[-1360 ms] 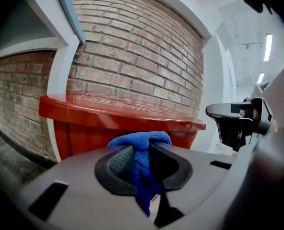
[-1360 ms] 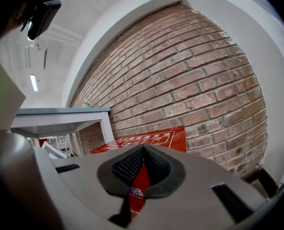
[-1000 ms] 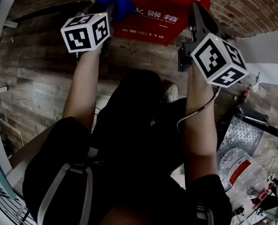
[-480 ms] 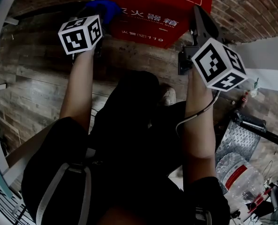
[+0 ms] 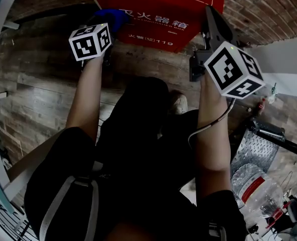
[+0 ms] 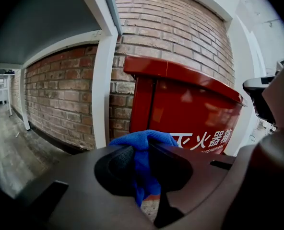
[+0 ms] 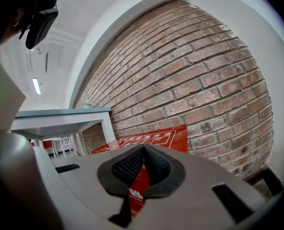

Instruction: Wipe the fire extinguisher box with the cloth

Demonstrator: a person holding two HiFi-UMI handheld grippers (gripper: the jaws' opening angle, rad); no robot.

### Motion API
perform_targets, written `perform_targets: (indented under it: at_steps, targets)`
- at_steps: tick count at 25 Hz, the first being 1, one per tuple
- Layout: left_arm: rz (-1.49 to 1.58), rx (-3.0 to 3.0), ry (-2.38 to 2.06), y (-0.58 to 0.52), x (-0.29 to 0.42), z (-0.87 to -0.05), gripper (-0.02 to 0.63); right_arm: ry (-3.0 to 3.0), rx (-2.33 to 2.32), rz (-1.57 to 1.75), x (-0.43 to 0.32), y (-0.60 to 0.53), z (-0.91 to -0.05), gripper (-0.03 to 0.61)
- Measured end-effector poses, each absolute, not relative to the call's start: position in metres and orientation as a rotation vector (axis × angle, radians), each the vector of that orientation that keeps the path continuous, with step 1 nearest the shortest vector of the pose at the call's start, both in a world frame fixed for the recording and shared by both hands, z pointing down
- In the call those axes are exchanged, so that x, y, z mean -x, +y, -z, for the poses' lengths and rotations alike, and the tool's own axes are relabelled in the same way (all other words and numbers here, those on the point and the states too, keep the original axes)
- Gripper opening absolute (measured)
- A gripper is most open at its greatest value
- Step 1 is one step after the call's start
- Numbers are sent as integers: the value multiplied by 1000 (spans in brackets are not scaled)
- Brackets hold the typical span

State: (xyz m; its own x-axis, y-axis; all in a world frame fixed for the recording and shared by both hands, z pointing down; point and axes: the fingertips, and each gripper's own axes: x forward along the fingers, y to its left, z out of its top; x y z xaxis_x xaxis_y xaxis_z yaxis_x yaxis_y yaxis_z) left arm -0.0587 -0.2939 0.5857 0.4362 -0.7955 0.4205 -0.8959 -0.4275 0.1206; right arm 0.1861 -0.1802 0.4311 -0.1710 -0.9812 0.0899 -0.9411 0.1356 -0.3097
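The red fire extinguisher box point(image 5: 161, 11) stands on the floor against a brick wall, with white characters on its front. A blue cloth point(image 5: 113, 18) is pressed at the box's lower left front edge. My left gripper point(image 5: 107, 26) is shut on this cloth point(image 6: 142, 164), which bunches between the jaws, and the box point(image 6: 190, 111) is just ahead to the right. My right gripper point(image 5: 212, 15) hovers by the box's right side. Its jaws point(image 7: 143, 152) are shut with nothing between them, and the box top point(image 7: 149, 139) shows beyond.
Wood-plank floor point(image 5: 33, 84) lies around the box. A large plastic bottle point(image 5: 254, 182) and a silvery mesh piece point(image 5: 254, 144) lie at the lower right. A white post point(image 6: 103, 90) stands left of the box by the brick wall point(image 6: 175, 32).
The left gripper slid the cloth from over the box's lettering leftward to the box's left edge, then slightly down. The right gripper has hardly moved.
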Motion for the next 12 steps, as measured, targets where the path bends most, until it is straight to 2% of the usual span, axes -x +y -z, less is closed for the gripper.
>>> perform_targets:
  at_steps: [5, 12]
  targets:
    - [-465, -2328, -1344, -285, 42, -613, 71, 2255, 1936, 460, -188, -178, -430, 15]
    - [-531, -2416, -1124, -253, -29, -635, 71, 2244, 1943, 451, -187, -165, -423, 15]
